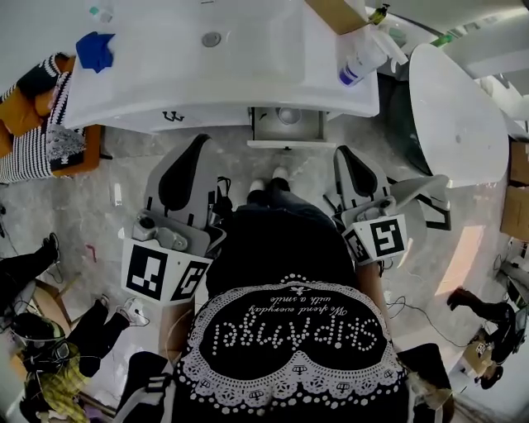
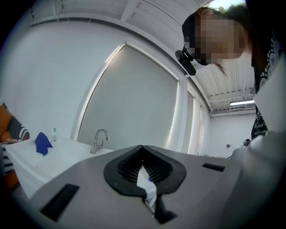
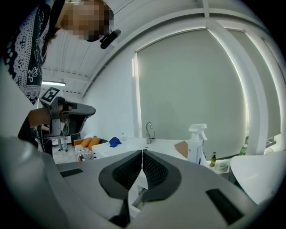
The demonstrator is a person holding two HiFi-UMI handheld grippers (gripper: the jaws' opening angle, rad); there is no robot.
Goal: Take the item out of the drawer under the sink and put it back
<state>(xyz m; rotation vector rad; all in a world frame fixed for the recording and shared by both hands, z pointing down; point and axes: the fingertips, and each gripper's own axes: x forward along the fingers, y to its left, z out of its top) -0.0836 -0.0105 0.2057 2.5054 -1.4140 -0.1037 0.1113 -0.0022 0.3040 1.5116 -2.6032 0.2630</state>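
Note:
Under the white sink counter (image 1: 165,74) a drawer (image 1: 285,142) stands pulled out, with a small round pale item (image 1: 288,116) inside it. My left gripper (image 1: 198,142) is held level in front of the cabinet, left of the drawer, short of it. Its jaws (image 2: 142,147) meet at the tips with nothing between them. My right gripper (image 1: 343,153) hangs to the right of the drawer, also short of it. The right gripper's jaws (image 3: 142,152) are shut and hold nothing.
On the counter are a tap (image 3: 148,131), a blue cloth (image 1: 95,49), a spray bottle (image 1: 364,58) and a brown cardboard piece (image 1: 335,12). A white rounded tub (image 1: 459,107) stands at the right. An orange seat with striped cushions (image 1: 33,124) is at the left.

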